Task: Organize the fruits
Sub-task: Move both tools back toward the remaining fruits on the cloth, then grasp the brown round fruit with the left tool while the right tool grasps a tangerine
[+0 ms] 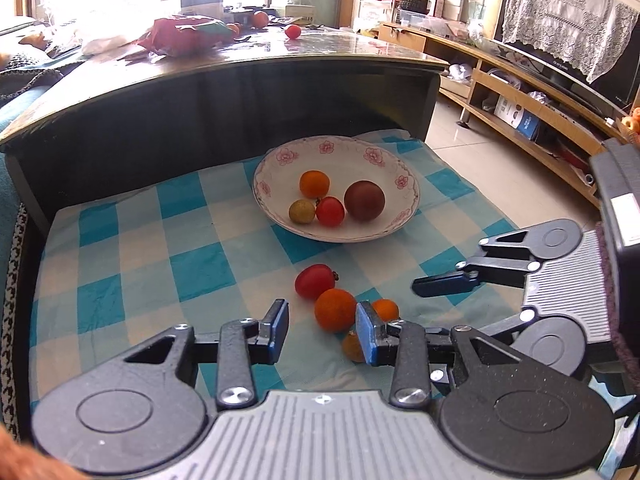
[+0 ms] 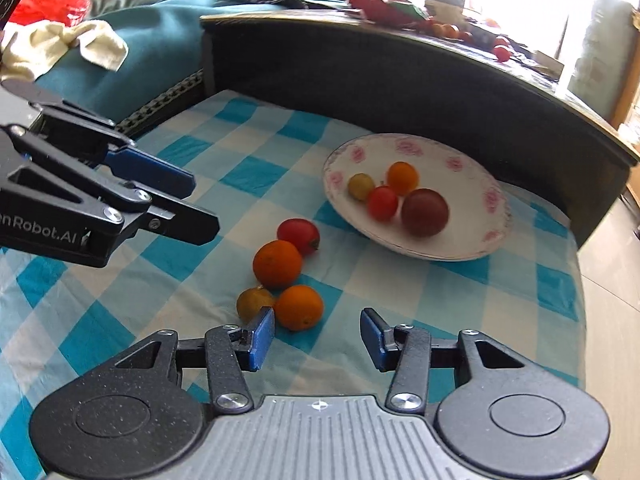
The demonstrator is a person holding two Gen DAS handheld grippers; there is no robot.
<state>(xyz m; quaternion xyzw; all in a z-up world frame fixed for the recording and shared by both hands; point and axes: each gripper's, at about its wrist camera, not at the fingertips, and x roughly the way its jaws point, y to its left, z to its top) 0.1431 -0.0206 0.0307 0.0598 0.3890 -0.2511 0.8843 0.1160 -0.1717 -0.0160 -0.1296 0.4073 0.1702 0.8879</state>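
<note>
Four loose fruits clustered on blue-checked cloth (image 1: 132, 248), short of floral-rimmed bowl (image 1: 280, 158): red tomato (image 1: 315, 281) nearest the bowl, large tangerine (image 1: 335, 310) touching it, then small tangerine (image 2: 298, 307) and yellow-brown small fruit (image 2: 252, 302) side by side, nearest the grippers. Already in bowl: orange fruit (image 1: 314, 184), yellowish fruit (image 1: 301, 211), red tomato, dark purple-brown round fruit (image 1: 364, 201).

Left gripper (image 1: 322, 330): jaws partly apart, nothing between pads, hovering just short of large tangerine; its right finger hides part of yellow-brown fruit in the left wrist view. Right gripper (image 2: 318, 338): jaws partly apart, empty, small tangerine just ahead of the gap and closer to the left finger.

Handling judgement: all pieces small, light, round, likely to roll on cloth if nudged. Tomato skin smooth and thin, probably soft, so gentle squeeze only. Tangerine peel rougher, better grip, slight give. Best hold across widest middle, pads on opposite sides, straight-down approach.

Obstructions: fruits touching one another, so a finger sliding between neighbours may knock one away. Left finger of right gripper very near yellow-brown fruit. Both grippers crowding the same cluster; collision risk between tools. Dark raised table edge (image 1: 224, 92) behind the bowl, clutter on top, well apart from work.
</note>
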